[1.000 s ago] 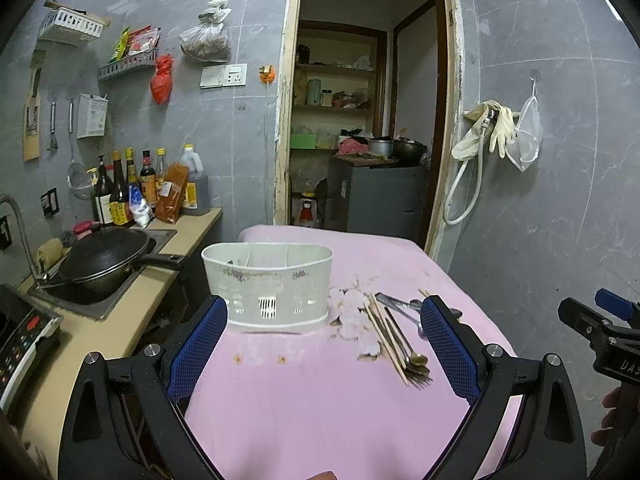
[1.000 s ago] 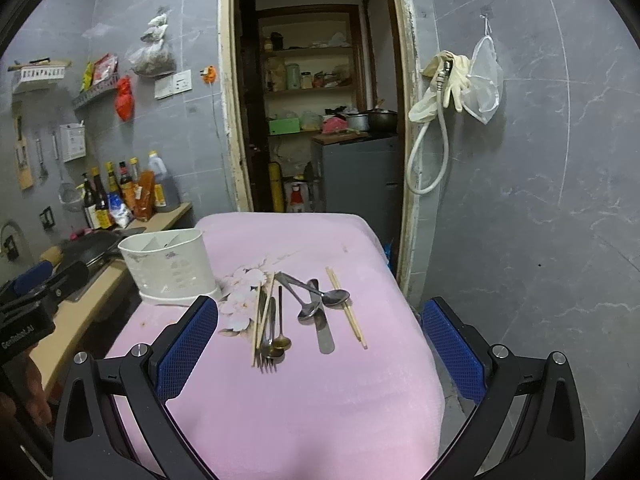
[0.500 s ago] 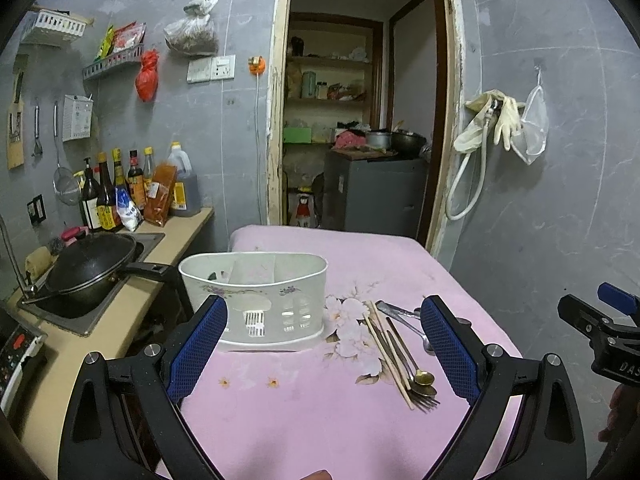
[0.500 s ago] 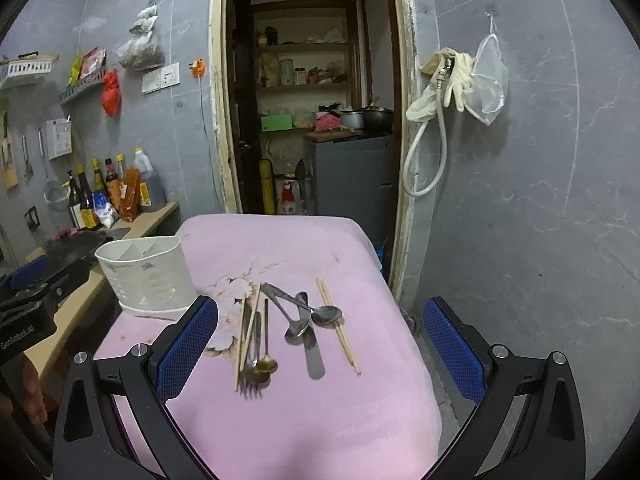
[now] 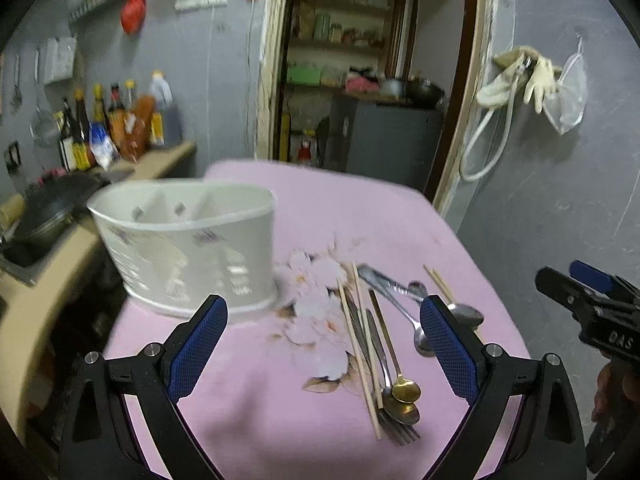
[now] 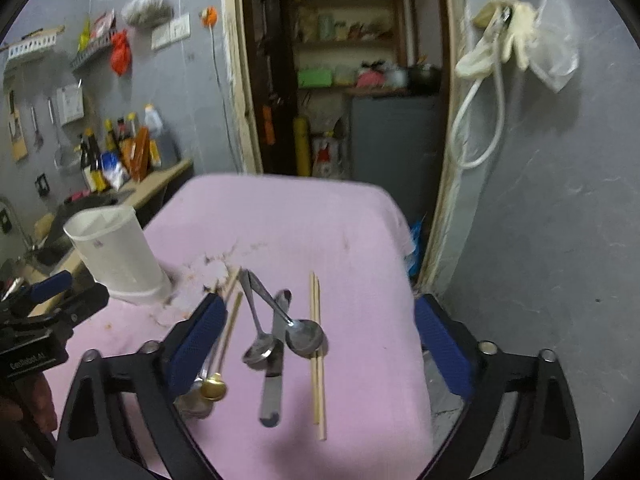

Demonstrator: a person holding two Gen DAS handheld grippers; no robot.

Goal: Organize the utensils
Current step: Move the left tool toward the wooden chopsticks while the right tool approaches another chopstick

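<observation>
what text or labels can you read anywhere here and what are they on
"DAS": white letters on the black body of the right tool, cut off at the left wrist view's edge.
"CenRobot.AI", roughly: white letters on the black body of the left tool in the right wrist view; soft, so the spelling is uncertain.
Labels on the dark sauce bottles on the beige counter: too blurred to read.
White plastic utensil caddy: only a purple printed pattern, no legible words.
</observation>
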